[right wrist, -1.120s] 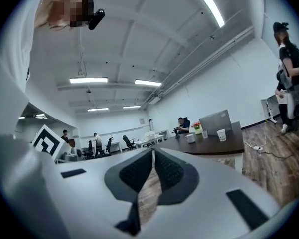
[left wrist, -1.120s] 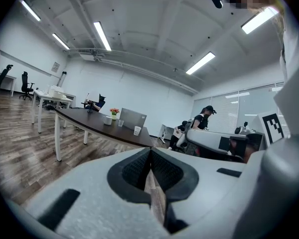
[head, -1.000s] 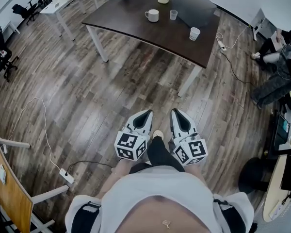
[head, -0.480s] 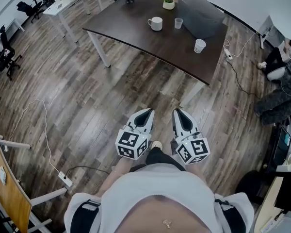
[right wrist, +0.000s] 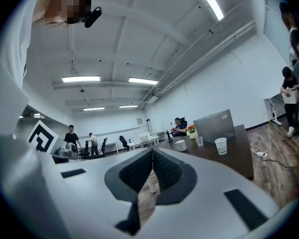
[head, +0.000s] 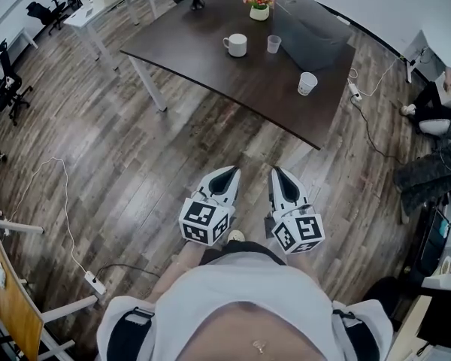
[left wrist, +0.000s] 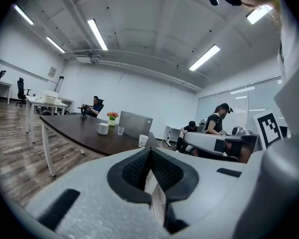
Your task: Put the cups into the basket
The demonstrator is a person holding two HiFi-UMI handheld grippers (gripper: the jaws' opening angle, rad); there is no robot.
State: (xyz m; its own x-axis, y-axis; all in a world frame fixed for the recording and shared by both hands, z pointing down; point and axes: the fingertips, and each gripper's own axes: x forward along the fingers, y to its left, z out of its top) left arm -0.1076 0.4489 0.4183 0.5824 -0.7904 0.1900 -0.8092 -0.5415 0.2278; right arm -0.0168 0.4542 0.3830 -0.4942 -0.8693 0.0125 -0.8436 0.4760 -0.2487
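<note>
We record the left gripper (head: 227,173) and right gripper (head: 278,173) with jaws closed and empty, well short of the dark wooden table (head: 203,59). The white paper cup (head: 307,83), near its right edge, lies ahead, nearer the right gripper.

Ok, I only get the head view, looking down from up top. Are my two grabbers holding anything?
Observer: No. In the left gripper view, the left gripper has its jaws together with nothing between them.
Kid: And the other one?
Observer: Same. The right gripper is shut and empty in its own view.
Kid: Is that grey thing by the cups flat?
Observer: No. Seen from the side, the grey box stands upright, taller than the mug.
</note>
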